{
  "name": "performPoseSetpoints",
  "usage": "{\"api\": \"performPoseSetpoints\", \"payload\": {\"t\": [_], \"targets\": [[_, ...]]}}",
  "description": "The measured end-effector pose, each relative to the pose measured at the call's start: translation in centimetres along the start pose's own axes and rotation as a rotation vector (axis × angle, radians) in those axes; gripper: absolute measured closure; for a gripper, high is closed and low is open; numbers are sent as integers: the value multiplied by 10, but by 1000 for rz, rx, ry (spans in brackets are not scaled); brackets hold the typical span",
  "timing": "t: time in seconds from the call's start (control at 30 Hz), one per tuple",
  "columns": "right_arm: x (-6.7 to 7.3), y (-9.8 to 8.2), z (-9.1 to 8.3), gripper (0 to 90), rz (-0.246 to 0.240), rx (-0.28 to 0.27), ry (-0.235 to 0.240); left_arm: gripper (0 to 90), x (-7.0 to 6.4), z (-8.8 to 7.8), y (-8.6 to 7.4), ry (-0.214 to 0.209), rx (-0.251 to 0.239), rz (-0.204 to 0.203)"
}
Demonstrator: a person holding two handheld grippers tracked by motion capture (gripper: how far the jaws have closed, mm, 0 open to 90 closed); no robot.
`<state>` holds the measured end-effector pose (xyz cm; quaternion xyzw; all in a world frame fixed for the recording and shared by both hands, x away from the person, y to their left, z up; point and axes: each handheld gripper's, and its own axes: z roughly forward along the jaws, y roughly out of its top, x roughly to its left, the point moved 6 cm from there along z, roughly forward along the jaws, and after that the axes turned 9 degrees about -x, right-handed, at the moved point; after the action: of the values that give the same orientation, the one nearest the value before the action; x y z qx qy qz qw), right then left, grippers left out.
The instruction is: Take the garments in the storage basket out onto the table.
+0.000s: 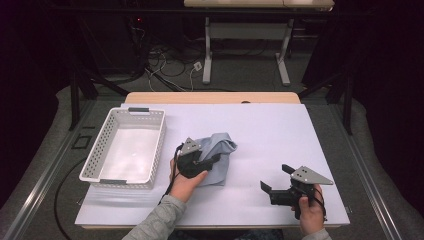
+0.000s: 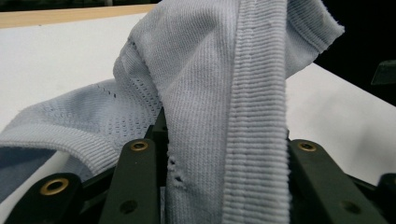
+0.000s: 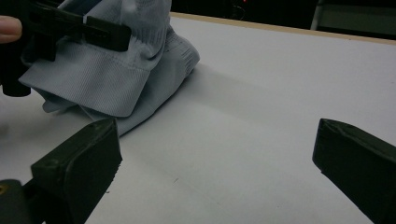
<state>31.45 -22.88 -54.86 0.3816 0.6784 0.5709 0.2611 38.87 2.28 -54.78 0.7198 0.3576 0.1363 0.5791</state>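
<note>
- the pale blue knitted garment (image 1: 218, 156) with ribbed hems lay bunched near the middle of the white-topped bench (image 1: 280, 130), just right of the white perforated plastic basket (image 1: 98, 152).
- in the high view its upper part stood up in a peak, while the lower part spread flat on the bench.
- the left gripper (image 1: 199, 161) sat against the garment's left side, held by the person's left hand (image 1: 186, 184) in a grey sleeve (image 1: 156, 221).
- in the left gripper view a ribbed band of the garment (image 2: 224, 116) ran up between the two black jaws; the jaws stood only a little apart, with the cloth filling the gap. whether the pads actually pressed on it could not be told.
- in the right gripper view one black jaw of the left gripper (image 3: 100, 31) lay across the garment (image 3: 116, 74).
- the right gripper (image 1: 274, 178) rested low over the bench near its front right, well apart from the garment, in the person's right hand (image 1: 311, 210).
- its jaws stood wide open with nothing between them, only bare bench (image 3: 233, 140) showing in the gap.
- the basket stood at the bench's left side, its long side running away from the person.
</note>
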Motion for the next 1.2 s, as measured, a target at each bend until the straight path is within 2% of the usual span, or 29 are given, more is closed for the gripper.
{"api": "performPoseSetpoints", "payload": {"t": [0.1,0.23,0.4,0.43,0.47,0.67,0.83,0.87,0.93,1.0,1.2], "targets": [[-1,0,0,10,-2,4,0,584,-1,1,0,-1,-3,3],[0,0,1,10,-5,7,4,546,-1,1,1,0,-12,-13],[0,0,4,10,-2,-2,9,482,-4,1,0,-20,-12,-25],[0,0,4,10,-1,-3,9,455,-5,2,0,-25,-16,-29],[1,0,3,10,-1,4,10,425,-5,1,0,-27,-10,-12],[1,2,0,9,6,-3,6,256,-11,3,0,-24,-1,13],[0,4,-2,10,7,-17,5,155,-19,4,0,-64,-8,20],[-1,4,-2,10,9,-15,4,134,-20,3,0,-67,4,25],[-1,5,-2,10,10,-22,1,71,-20,4,0,-62,7,12],[-1,5,-3,10,10,-21,2,7,-19,4,-1,-63,13,-19],[-2,6,-3,10,11,-27,-2,8,-18,-1,2,-69,12,-21]]}}
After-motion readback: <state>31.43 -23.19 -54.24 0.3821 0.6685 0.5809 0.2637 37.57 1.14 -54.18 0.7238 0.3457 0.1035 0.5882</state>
